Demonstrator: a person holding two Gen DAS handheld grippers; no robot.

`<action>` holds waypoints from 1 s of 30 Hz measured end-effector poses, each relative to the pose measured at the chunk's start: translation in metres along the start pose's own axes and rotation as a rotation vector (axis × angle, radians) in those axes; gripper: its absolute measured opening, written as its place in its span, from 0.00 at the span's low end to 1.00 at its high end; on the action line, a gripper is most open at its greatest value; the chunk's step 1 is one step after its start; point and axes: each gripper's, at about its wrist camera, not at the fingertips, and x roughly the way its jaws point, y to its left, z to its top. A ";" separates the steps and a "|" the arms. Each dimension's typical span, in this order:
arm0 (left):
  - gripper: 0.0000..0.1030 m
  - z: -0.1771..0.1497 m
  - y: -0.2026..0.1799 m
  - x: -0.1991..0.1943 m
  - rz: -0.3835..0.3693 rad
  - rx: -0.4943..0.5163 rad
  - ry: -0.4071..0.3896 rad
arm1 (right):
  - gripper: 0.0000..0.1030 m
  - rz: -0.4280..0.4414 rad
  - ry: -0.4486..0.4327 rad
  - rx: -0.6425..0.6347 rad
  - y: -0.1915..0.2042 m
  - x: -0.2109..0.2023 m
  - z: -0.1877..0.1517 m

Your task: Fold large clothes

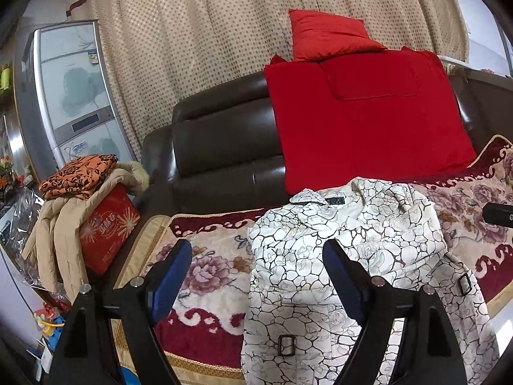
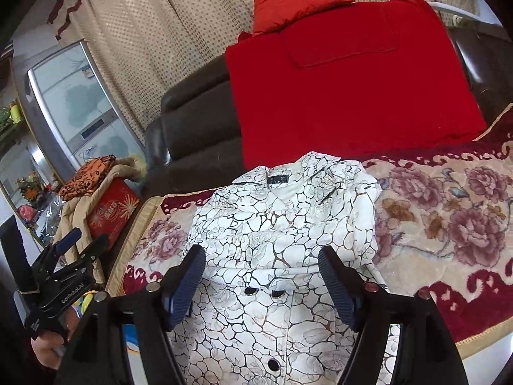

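Coat (image 2: 282, 224) lies below both open, empty grippers.

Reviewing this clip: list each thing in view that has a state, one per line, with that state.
White patterned coat: lying on the floral blanket, sleeves folded in, collar toward the sofa back.
Left gripper: open, nothing between its fingers.
Right gripper: open, above the coat, holding nothing.
Red cushion: leaning upright against the sofa back.
Orange patterned cloth: folded, stacked on the beige jacket and red box.
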 end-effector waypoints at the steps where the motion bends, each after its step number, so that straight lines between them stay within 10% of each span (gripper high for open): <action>1: 0.82 -0.001 0.001 -0.001 0.000 -0.003 0.001 | 0.74 0.000 -0.001 -0.001 0.000 -0.002 0.000; 9: 0.90 -0.022 0.014 0.004 -0.012 -0.018 0.062 | 0.79 -0.009 0.022 -0.006 -0.010 -0.011 -0.014; 20: 0.92 -0.203 0.075 0.080 -0.216 -0.081 0.511 | 0.80 -0.131 0.229 0.107 -0.108 -0.024 -0.093; 30: 0.92 -0.332 0.119 0.126 -0.494 -0.470 0.679 | 0.84 -0.108 0.380 0.389 -0.218 -0.026 -0.178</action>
